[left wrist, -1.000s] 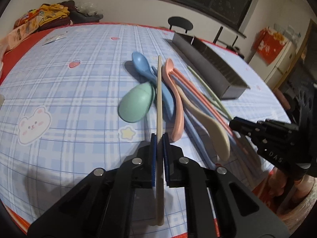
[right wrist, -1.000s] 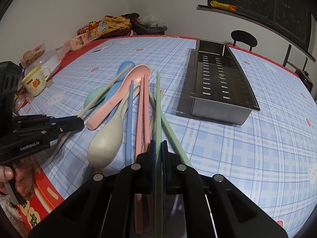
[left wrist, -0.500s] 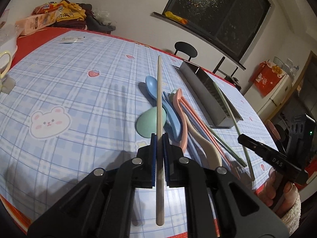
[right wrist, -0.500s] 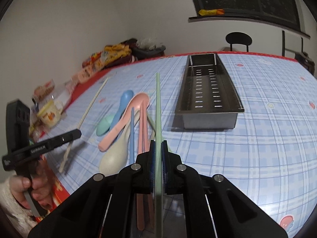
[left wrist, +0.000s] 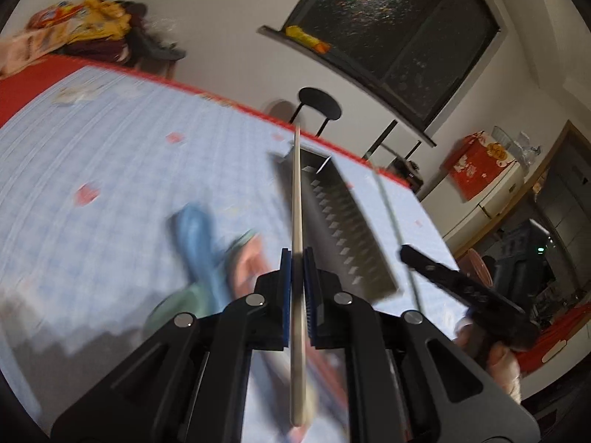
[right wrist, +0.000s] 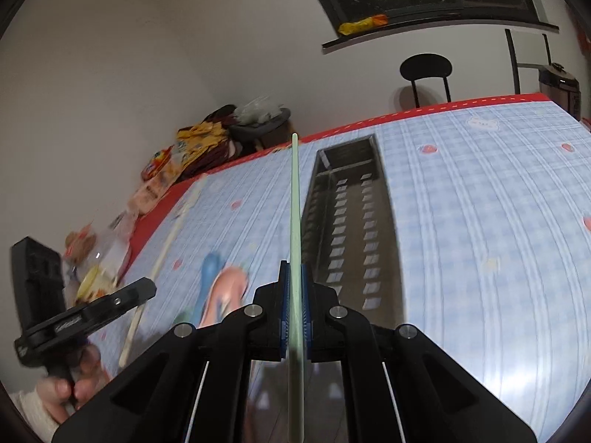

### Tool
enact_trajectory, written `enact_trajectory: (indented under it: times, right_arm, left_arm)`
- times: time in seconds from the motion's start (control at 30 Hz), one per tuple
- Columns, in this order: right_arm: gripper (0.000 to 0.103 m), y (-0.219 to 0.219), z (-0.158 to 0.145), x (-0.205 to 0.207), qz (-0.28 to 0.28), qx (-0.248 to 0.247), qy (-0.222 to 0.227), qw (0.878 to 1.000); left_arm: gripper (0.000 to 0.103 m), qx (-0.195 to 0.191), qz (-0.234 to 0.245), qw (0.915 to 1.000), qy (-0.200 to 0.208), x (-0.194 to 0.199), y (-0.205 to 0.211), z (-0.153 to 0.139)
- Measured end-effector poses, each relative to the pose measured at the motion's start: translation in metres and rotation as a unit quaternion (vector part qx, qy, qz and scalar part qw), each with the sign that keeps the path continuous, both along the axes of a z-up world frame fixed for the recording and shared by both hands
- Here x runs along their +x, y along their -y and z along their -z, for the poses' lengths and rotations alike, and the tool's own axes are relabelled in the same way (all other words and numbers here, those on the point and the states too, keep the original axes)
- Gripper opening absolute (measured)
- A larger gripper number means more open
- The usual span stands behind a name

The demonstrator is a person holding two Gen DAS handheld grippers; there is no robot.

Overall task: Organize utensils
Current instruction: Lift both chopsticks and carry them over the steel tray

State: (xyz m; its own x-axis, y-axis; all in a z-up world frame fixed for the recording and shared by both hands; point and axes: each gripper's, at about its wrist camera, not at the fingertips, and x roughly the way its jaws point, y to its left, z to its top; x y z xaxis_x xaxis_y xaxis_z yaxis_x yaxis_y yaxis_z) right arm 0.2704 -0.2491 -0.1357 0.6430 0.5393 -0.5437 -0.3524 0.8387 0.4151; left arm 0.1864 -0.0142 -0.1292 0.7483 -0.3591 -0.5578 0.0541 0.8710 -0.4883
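My left gripper (left wrist: 296, 258) is shut on a beige chopstick (left wrist: 296, 199), held well above the table and pointing toward the long metal utensil tray (left wrist: 343, 232). My right gripper (right wrist: 294, 271) is shut on a light green chopstick (right wrist: 295, 199), raised beside the tray (right wrist: 351, 221). The right gripper also shows in the left wrist view (left wrist: 410, 254), with the green chopstick (left wrist: 391, 217) over the tray. The left gripper shows in the right wrist view (right wrist: 147, 288) with the beige chopstick (right wrist: 166, 247). Blue (left wrist: 195, 236), pink (left wrist: 247, 262) and green spoons lie blurred on the table.
The table has a blue checked cloth (right wrist: 480, 221) with a red border. Snack bags (right wrist: 195, 144) and a cup (right wrist: 92, 280) sit at the far left edge. A black chair (right wrist: 426, 70) stands behind the table. More chopsticks lie under the grippers, blurred.
Both grippers have lifted their chopsticks off the pile and risen higher, swinging toward the metal tray. The views tilt upward and are blurred with motion.
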Motion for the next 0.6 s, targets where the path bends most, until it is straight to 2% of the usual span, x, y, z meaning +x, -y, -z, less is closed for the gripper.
enact_trajectory:
  times: [0.17, 0.23, 0.3, 0.37, 0.53, 0.6]
  right_arm:
    - [0.007, -0.001, 0.003, 0.037, 0.020, 0.000, 0.006, 1.000]
    - [0.007, 0.000, 0.006, 0.041, 0.018, 0.006, 0.004, 1.000]
    - [0.007, -0.001, 0.007, 0.041, 0.008, -0.001, 0.001, 1.000]
    - [0.007, 0.002, 0.006, 0.037, 0.013, -0.007, 0.006, 1.000]
    - [0.007, 0.012, 0.007, 0.032, 0.010, 0.021, -0.004, 1.000]
    - [0.007, 0.011, 0.007, 0.031, 0.009, 0.020, -0.004, 1.000]
  left_arm:
    - [0.010, -0.033, 0.014, 0.9994, -0.004, 0.051, 0.034, -0.002]
    - [0.009, -0.010, 0.012, 0.9996, -0.024, 0.070, 0.046, 0.005]
    - [0.009, -0.011, 0.018, 0.9989, -0.041, 0.078, 0.045, 0.012]
    - [0.008, 0.013, 0.014, 0.9983, -0.055, 0.083, 0.043, 0.019]
    - [0.012, 0.023, 0.025, 0.9929, -0.114, 0.098, 0.037, 0.046]
    - [0.018, 0.031, 0.031, 0.9902, -0.132, 0.103, 0.040, 0.057]
